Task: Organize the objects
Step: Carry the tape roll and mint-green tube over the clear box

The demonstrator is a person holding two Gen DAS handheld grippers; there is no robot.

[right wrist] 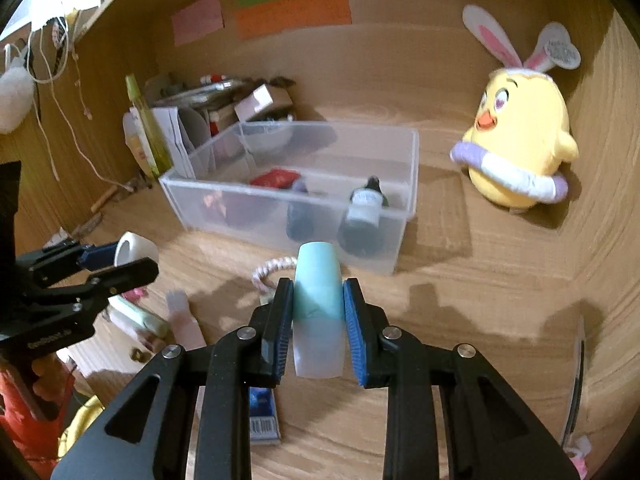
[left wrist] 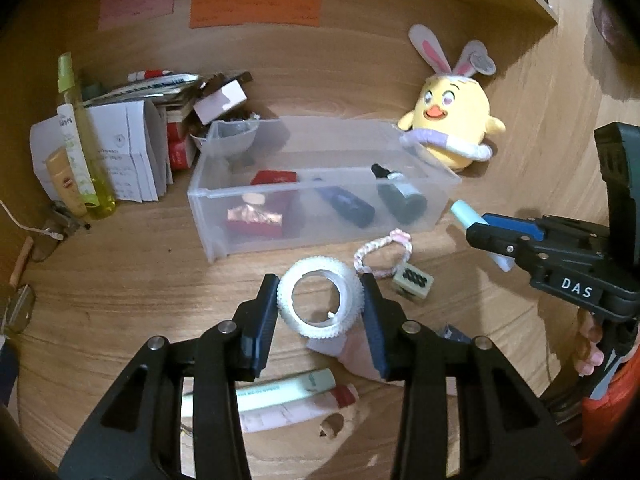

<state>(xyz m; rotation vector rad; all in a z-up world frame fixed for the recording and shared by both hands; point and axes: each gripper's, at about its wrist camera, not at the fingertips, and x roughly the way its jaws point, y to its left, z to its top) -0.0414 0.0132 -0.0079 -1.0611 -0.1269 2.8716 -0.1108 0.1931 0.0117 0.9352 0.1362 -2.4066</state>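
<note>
Black and blue, the left tool point(left wrist: 320, 312) is pinching a white tape roll point(left wrist: 320, 304) between its pads, holding it raised over the wooden tabletop point(left wrist: 120, 280) with the roll's hole facing the camera. The right tool point(right wrist: 318, 320) is clamping a mint-and-white tube point(right wrist: 318, 312) upright between its blue pads, also lifted off the wood. From the left wrist view, the right tool is reaching in from the right edge, level and pointing left, with the person's fingers point(left wrist: 588, 352) curling round its grip. From the right wrist view, the left tool is coming in from the left edge, pointing right.

Ahead of both tools a clear bin point(right wrist: 280, 216) is sitting on the tabletop, holding a red packet point(left wrist: 276, 178), a dark tube point(left wrist: 348, 204) and a dropper bottle point(right wrist: 364, 216). Just in front of the bin a pink-and-white rope ring point(left wrist: 380, 252) is lying flat, touching a pale die point(left wrist: 412, 282). Nearer the camera, more tubes point(left wrist: 288, 400) are lying under the left tool.

A yellow chick plush point(right wrist: 520, 136) with rabbit ears is leaning in the back right corner. To the bin's left, a green spray bottle point(left wrist: 76, 128) is standing beside folded papers point(left wrist: 128, 148) and stacked boxes. Pink, green and orange notes point(left wrist: 256, 8) are sticking to the wooden back panel.
</note>
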